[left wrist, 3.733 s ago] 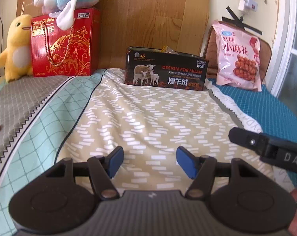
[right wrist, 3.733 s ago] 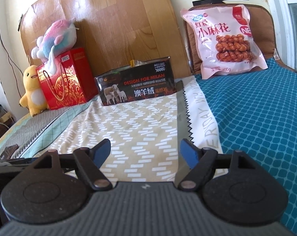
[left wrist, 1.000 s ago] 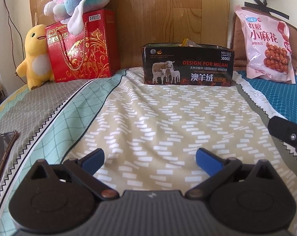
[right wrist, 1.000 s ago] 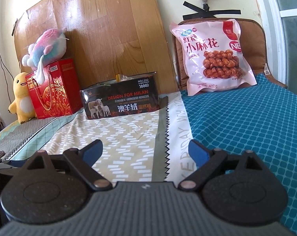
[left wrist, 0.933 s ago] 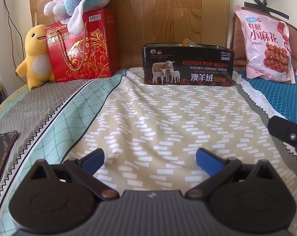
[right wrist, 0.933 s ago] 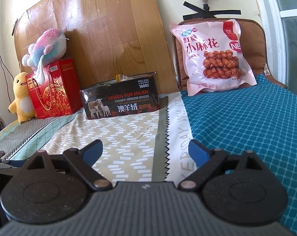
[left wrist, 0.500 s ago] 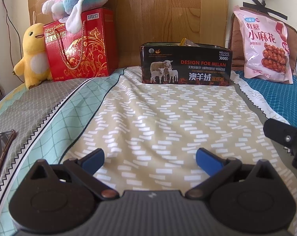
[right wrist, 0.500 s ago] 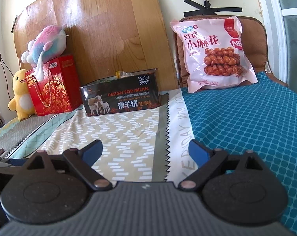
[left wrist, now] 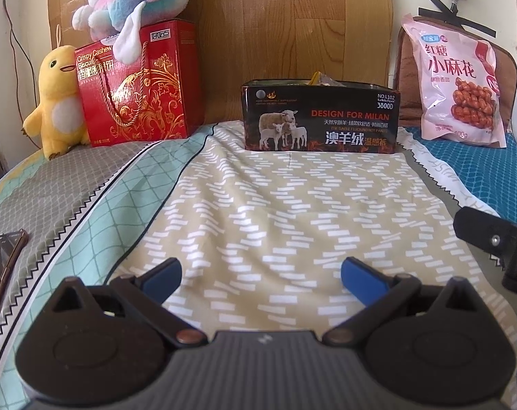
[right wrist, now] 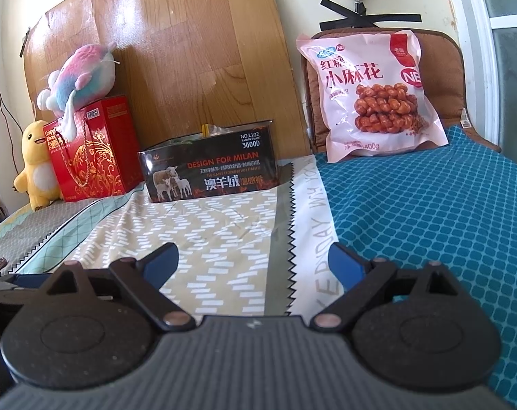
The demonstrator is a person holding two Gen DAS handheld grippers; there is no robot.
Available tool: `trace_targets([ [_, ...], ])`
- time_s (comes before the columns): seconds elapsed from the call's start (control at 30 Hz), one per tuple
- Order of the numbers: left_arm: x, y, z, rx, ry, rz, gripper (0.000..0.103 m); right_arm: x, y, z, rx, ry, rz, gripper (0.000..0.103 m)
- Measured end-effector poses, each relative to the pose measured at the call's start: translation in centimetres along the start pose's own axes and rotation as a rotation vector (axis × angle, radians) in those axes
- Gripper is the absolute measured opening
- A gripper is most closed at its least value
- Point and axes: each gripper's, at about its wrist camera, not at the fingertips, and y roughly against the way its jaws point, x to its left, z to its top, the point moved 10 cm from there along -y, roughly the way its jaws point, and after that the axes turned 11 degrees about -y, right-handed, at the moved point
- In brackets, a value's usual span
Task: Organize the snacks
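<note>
left gripper [left wrist: 260, 273]: jaws spread, empty | right gripper [right wrist: 253, 261]: jaws spread, empty

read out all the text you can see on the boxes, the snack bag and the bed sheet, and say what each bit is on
Black box: "DESIGN FOR MILAN", "NO.L102", "3800D", "澳羊绒 温感裤"; the smaller lines are blurred.
Red gift box: "Crispy Cashew Biscuit"; its Chinese characters are unclear.
Pink snack bag: "红糖", "小麻花", "400g", and "NE" cut off.
Bed sheet border: "EVERYDAY" seems to read; the rest is unreadable.

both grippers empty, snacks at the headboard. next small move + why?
Probably advance the right gripper toward the pink snack bag. Its jaws are open and empty, and the bag leans upright against the brown cushion, ahead and slightly right, outside the black box that already holds packets. The left gripper is open too.
</note>
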Motion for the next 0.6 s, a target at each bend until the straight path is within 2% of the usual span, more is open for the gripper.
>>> trace_targets([
  [0.33, -0.22, 0.75, 0.33, -0.045, -0.010, 0.015, 0.103, -0.10, 0.22, 0.04, -0.011, -0.002, -0.001, 0.096],
  [0.6, 0.23, 0.68, 0.14, -0.043, 0.022, 0.009, 0.103, -0.04, 0.30, 0.04, -0.018, 0.005, -0.008, 0.096],
])
